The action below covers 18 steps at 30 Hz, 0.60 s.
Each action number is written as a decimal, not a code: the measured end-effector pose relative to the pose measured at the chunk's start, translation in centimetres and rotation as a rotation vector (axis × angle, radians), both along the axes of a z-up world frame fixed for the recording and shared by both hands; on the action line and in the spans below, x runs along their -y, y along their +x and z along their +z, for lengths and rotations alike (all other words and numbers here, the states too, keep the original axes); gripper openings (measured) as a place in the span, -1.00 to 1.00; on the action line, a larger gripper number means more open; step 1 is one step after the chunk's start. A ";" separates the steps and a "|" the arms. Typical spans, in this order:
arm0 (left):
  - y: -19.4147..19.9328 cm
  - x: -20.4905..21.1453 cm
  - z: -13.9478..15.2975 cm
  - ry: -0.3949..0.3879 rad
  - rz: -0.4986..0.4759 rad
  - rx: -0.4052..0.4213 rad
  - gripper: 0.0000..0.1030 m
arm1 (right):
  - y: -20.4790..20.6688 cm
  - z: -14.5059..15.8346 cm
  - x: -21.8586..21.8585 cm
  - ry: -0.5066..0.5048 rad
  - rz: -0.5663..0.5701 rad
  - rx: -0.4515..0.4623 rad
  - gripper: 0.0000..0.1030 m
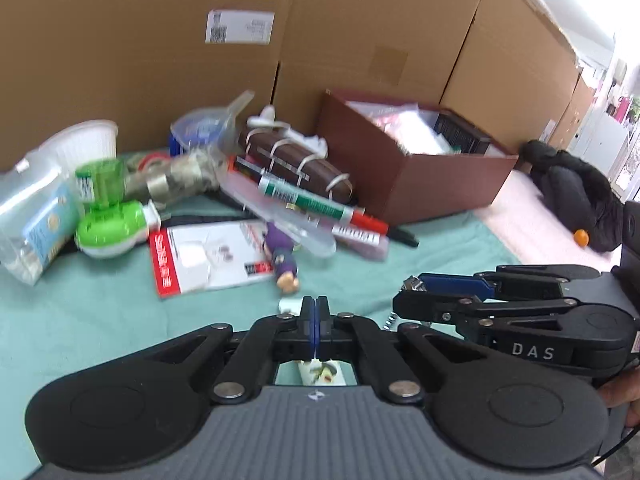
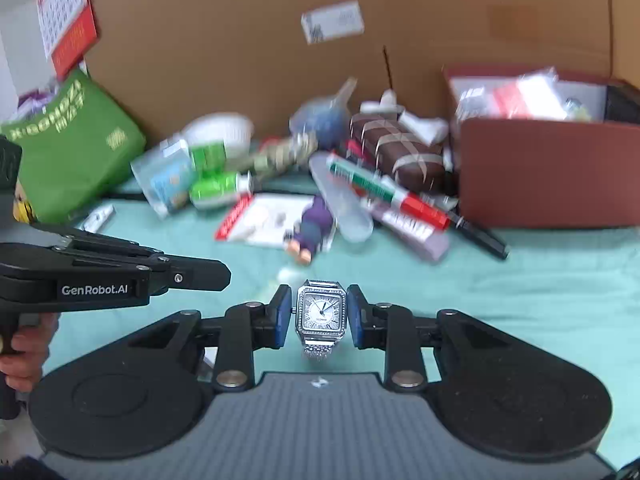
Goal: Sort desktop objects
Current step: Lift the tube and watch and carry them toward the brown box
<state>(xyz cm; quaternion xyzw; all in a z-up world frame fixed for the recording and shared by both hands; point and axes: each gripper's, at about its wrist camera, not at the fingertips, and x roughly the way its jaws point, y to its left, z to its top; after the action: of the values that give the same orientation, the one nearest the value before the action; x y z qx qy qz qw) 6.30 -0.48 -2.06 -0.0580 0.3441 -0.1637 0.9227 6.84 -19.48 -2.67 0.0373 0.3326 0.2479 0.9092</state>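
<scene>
My right gripper (image 2: 320,314) is shut on a silver square-faced wristwatch (image 2: 321,312) and holds it above the green cloth. In the left wrist view the right gripper (image 1: 412,286) shows from the side at right. My left gripper (image 1: 315,314) is shut with its blue pads together, empty, over a small white tube (image 1: 320,372); it shows at left in the right wrist view (image 2: 224,276). A clutter pile lies ahead: a purple figurine (image 1: 282,258), a red-and-green marker (image 1: 316,202), a brown case (image 1: 296,166), a green bottle (image 1: 108,224). The brown sorting box (image 1: 412,168) stands at right.
Tall cardboard boxes (image 1: 160,40) wall off the back. A red-and-white booklet (image 1: 208,256) lies flat on the green cloth (image 1: 80,320). A green bag (image 2: 68,148) sits at far left. A black bag (image 1: 576,196) and an orange ball (image 1: 581,237) lie at far right.
</scene>
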 end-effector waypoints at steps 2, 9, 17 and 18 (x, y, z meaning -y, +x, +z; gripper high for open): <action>-0.1 0.4 0.3 0.024 -0.002 0.019 -1.00 | 0.0 0.9 0.6 0.017 -0.009 0.023 -0.45; 0.1 2.2 -3.6 0.174 -0.034 -0.079 -0.08 | -0.3 2.5 2.0 0.044 -0.036 0.073 -0.45; 0.5 3.9 -5.1 0.249 -0.102 -0.053 -0.37 | -0.3 2.2 2.5 0.057 -0.049 0.068 -0.45; 0.5 3.9 -5.0 0.246 -0.103 -0.057 -0.37 | -0.4 2.3 2.6 0.058 -0.055 0.071 -0.45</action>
<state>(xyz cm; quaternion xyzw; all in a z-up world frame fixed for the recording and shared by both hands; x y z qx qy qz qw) 6.77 -4.43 -7.08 0.0689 0.3903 -0.1658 0.9030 6.44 -22.09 -0.39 0.0639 0.2916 0.2336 0.9253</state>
